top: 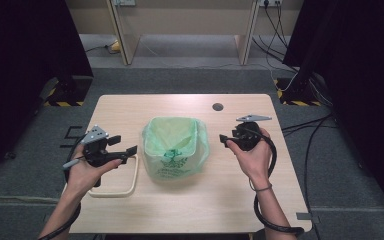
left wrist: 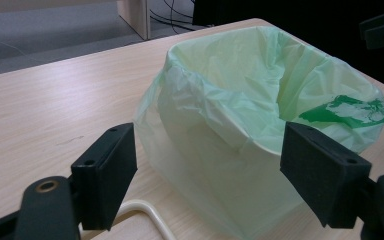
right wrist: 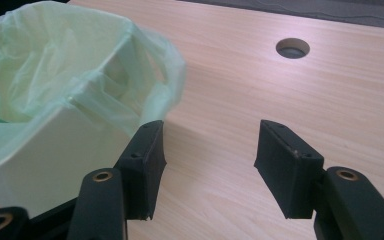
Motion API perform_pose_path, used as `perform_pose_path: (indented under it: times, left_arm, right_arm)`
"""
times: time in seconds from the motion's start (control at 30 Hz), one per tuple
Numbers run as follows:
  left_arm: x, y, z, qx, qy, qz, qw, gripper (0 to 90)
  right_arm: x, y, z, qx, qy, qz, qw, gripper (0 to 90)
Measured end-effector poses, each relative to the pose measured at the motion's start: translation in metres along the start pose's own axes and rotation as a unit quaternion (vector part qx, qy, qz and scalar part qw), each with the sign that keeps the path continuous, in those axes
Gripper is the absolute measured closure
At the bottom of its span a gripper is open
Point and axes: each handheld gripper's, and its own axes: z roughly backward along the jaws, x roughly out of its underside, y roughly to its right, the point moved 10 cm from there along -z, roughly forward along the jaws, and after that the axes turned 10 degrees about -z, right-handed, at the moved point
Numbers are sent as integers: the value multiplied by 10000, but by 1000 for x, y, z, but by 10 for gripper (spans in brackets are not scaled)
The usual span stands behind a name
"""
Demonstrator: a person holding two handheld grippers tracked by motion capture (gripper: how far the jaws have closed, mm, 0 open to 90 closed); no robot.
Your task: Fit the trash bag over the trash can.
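a small white bin (top: 176, 150) lined with a pale green plastic bag (top: 172, 132) stands upright near the middle of the light wooden table (top: 230, 200). the bag's edge is folded out over the bin's rim and hangs down its sides, with a dark green print on the face nearest the person.

the left gripper (top: 124, 145) is held just left of the bin, pointing toward it, its tips close to the bag but apart from it. in the left gripper view its jaws stand spread wide with nothing pinched; the bin sits just beyond them, framed in the gap, and the bag's rim rises above the pads.

the right gripper (top: 225, 140) is held to the right of the bin, pointing at it, with a clear strip of table between its tips and the bag. in the right gripper view its jaws are parted and empty, bare tabletop between them; the bin lies beyond and to the side of one jaw, not in the gap.

a cream loop-shaped frame (top: 130, 187) lies flat on the table under the left hand (top: 87, 172). a round cable hole (top: 218, 106) sits in the tabletop behind the bin, well apart from it.
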Motion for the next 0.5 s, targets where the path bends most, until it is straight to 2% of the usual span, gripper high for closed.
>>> perform_pose_path:
  times: [0.17, 0.5]
  left_arm:
    - [8, -6, 5, -84, -37, 84, 9999, 216]
    - [17, -16, 7, -213, -112, 170, 9996, 216]
  right_arm:
    - [3, 14, 3, 83, -26, -96, 9999, 438]
    - [11, 25, 9, 88, 9, -238, 9997, 436]
